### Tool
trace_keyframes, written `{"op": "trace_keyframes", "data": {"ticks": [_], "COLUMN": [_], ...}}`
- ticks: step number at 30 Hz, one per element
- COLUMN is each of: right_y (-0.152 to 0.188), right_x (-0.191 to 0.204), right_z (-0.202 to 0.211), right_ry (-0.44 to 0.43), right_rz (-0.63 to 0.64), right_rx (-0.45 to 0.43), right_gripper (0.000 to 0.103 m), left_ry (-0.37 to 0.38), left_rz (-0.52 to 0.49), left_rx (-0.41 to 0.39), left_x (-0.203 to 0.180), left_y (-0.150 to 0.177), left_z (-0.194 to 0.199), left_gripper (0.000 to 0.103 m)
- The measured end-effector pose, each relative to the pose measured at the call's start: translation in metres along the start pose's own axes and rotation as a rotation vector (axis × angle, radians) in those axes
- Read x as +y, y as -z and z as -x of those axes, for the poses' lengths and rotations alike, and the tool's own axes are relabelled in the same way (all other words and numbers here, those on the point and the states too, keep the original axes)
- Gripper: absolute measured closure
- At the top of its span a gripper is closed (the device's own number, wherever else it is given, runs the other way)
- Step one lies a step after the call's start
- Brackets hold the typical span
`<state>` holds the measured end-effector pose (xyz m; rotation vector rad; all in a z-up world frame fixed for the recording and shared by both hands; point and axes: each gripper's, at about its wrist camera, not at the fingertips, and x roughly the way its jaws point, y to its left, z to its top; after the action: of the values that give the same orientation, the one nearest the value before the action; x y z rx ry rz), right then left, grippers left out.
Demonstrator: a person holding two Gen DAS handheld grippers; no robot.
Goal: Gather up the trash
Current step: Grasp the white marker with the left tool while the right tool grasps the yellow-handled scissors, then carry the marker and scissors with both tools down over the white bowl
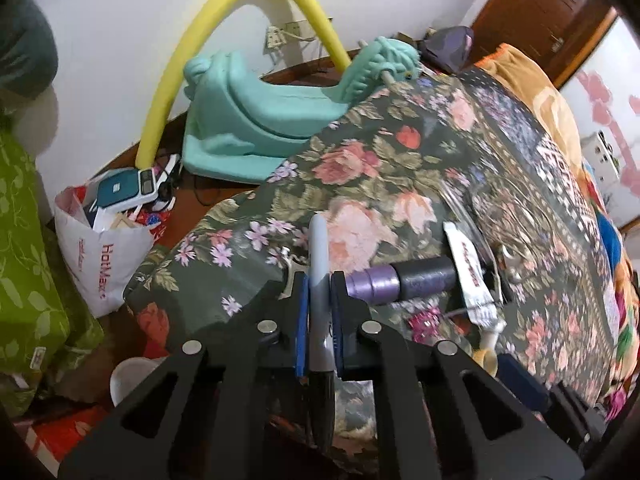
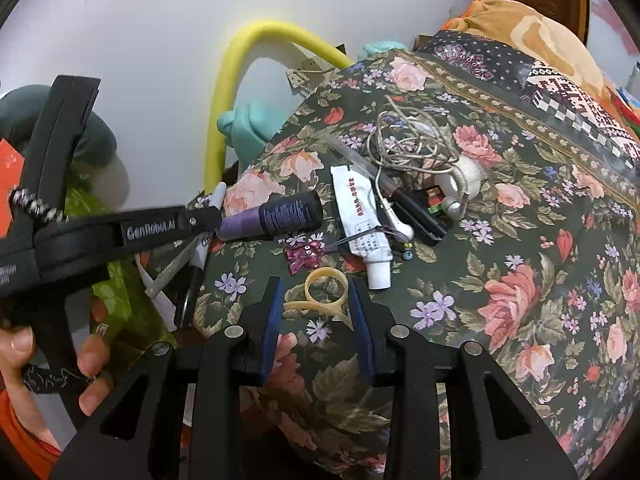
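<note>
Both wrist views are evenly lit by soft indoor light, bright on the white wall toward twelve o'clock and dimmer at six o'clock. Shadows are faint; a soft grey one falls on the wall at nine o'clock. Fisheye bending curves the yellow foam tube and the floral bedcover, and black vignetting fills the corners. The left view is slightly smeared; the right view is sharper. Glare washes out the window at three o'clock.

Tube right of bottle, on bedspread
</note>
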<state>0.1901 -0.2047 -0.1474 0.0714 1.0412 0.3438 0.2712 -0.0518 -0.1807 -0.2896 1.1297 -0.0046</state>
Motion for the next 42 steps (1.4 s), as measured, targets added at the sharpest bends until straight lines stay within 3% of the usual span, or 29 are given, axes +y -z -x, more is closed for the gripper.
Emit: {"op": "trace_keyframes", "data": {"ticks": [2, 9, 18, 27, 34, 42], "right_y": [-0.001, -0.002, -0.004, 0.008, 0.034, 0.067], "right_x": [-0.001, -0.004, 0.023, 0.085, 0.145, 0.202], "right_z": [0.003, 0.023, 0.065, 0.095, 0.092, 0.07], "right_ry": [0.001, 0.0, -0.01, -0.051, -0.096, -0.137], "right_rz": [-0.002, -0.016, 0.028, 0.117, 0.197, 0.274], "right_rx": [-0.007, -0.04, -0.11, -0.148, -0.115, -0.044], "right_gripper": [0.073, 0.073, 0.073, 0.073, 0.073, 0.073], "left_ry": [0.035, 0.049, 0.039, -0.026, -0.062, -0.129], "left_rz": [-0.024, -0.115, -0.146, -0.138, -0.08, -0.03], "left_rx": [0.011, -0.04, -0.121, -0.189, -0.206, -0.193], "left_x": [-0.006, -0.024, -0.004, 0.053, 0.115, 0.171], "left_y": [0.003, 0.011, 0.029, 0.067, 0.103, 0.137], "left_z": [0.004, 0.037, 0.098, 0.154, 0.18, 0.183], "left_gripper": [0.094, 0.094, 0.094, 0.094, 0.094, 0.094]}}
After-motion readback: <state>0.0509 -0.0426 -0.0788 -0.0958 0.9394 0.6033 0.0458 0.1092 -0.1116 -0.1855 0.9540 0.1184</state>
